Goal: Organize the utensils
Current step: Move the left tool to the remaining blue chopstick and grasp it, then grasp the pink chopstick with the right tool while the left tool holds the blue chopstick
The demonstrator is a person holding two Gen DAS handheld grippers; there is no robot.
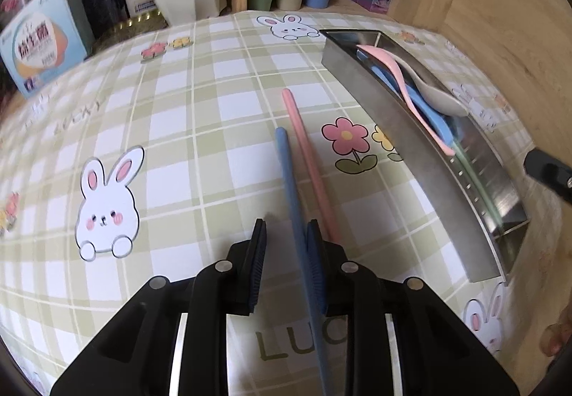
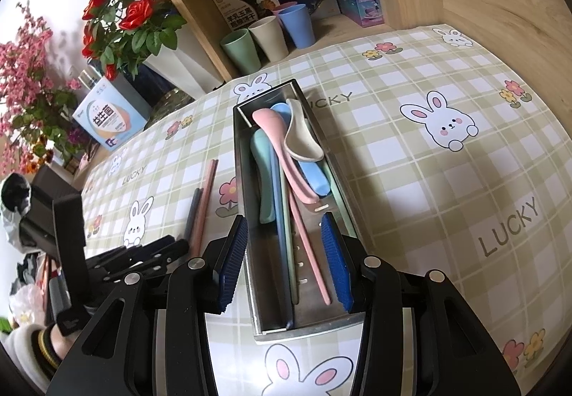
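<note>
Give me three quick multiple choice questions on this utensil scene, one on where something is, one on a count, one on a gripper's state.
1. Where does the blue chopstick lie?
A. on the tablecloth beside the pink chopstick
B. inside the metal tray
C. in a cup

2. How many cups show on the shelf in the left wrist view?
A. one
B. three
C. five

3. How is the right gripper?
A. shut on a spoon
B. out of view
C. open over the tray

Answers: 1 A, both chopsticks lie on the cloth left of the tray. 2 B, green, beige and blue stand there. 3 C, its pads stand apart, touching no utensil.
</note>
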